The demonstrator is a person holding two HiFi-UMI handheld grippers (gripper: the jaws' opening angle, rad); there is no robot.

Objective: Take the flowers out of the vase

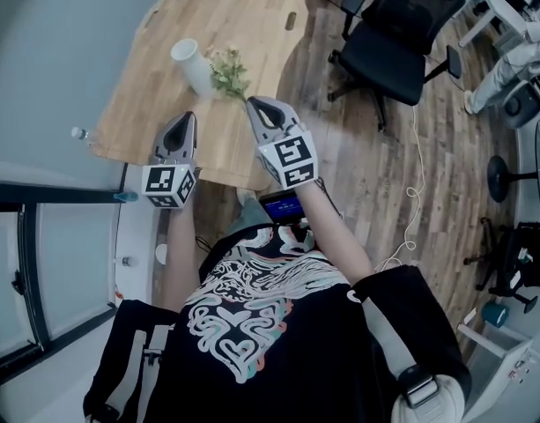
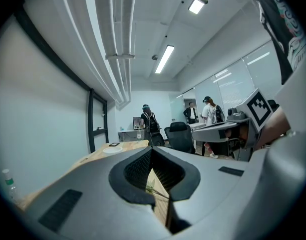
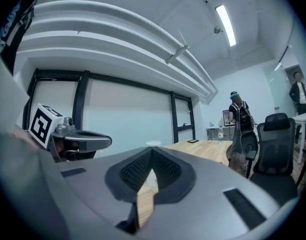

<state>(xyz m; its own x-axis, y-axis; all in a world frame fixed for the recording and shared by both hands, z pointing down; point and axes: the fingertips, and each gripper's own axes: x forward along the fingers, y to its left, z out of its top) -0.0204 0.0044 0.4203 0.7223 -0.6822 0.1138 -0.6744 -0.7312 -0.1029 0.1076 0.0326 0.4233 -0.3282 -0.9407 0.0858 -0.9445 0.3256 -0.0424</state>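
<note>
Right hand-held gripper near pale green-leaved flowers beside white vase

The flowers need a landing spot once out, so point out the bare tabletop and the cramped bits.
Free: the broad stretch of table beyond the vase, and the strip between the vase and the bottle at the wall-side edge. Crowded: the near edge, where the flowers lean toward the right tool with the left tool alongside.
</note>
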